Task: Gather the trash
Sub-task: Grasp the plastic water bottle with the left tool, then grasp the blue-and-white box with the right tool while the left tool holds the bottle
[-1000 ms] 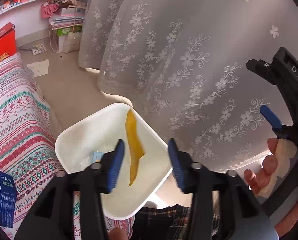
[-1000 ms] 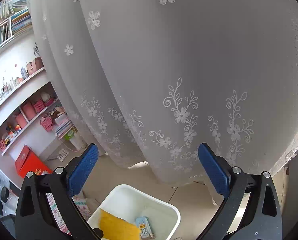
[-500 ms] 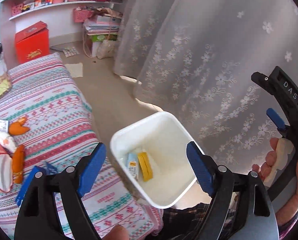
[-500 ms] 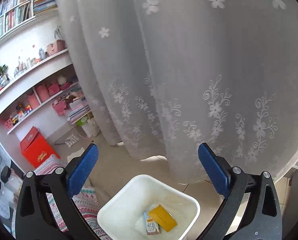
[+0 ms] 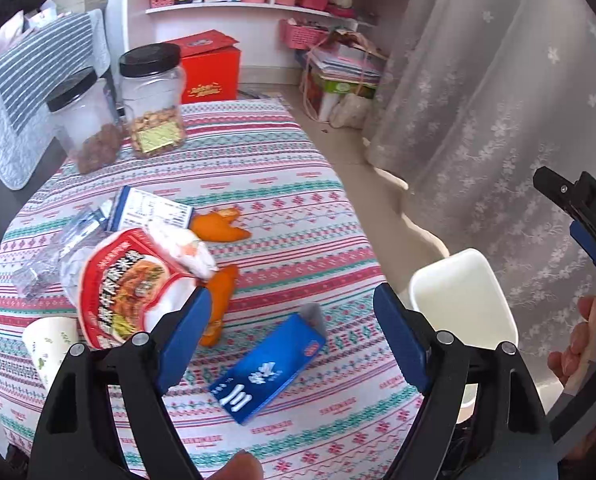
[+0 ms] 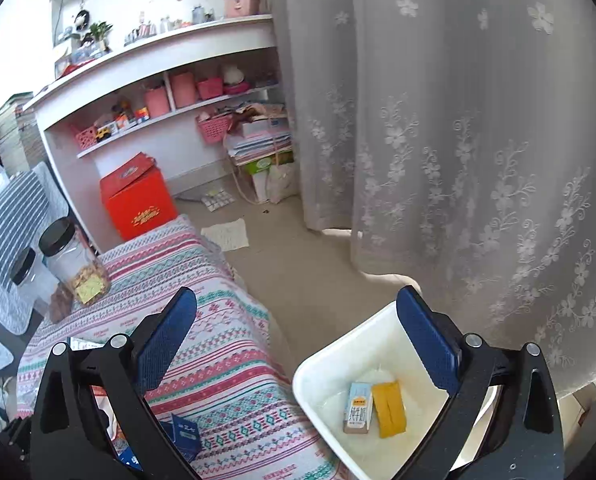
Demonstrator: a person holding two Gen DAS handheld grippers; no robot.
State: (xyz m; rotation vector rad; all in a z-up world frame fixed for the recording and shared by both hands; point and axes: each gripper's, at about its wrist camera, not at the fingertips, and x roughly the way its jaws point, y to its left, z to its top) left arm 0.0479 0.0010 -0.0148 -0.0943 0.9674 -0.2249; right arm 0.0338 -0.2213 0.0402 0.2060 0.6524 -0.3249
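My left gripper (image 5: 292,340) hangs over the striped tablecloth (image 5: 282,184) with its jaws spread wide, having just been opening, and nothing sits between the pads. My right gripper (image 6: 298,340) is spread too and empty. The trash left to collect lies on the table: a blue carton (image 5: 268,368) just below my left fingertips, a red noodle packet (image 5: 126,284) at nine o'clock of it, orange peel (image 5: 218,224) at eleven o'clock. The white bin (image 5: 461,300) stands on the floor at three o'clock, off the table edge.

I judge the carton the nearest pick. It lies flat and slanted across my jaws, so closing without squaring up could skid it away or pinch tablecloth with it. The packet overlaps a peel (image 5: 220,300), so a careless grab could drag both.

Only the right wrist view looks into the bin (image 6: 317,372), showing a small milk carton (image 6: 357,406) and a yellow packet (image 6: 389,408) at the bottom. Only the left view shows the table's clutter whole.
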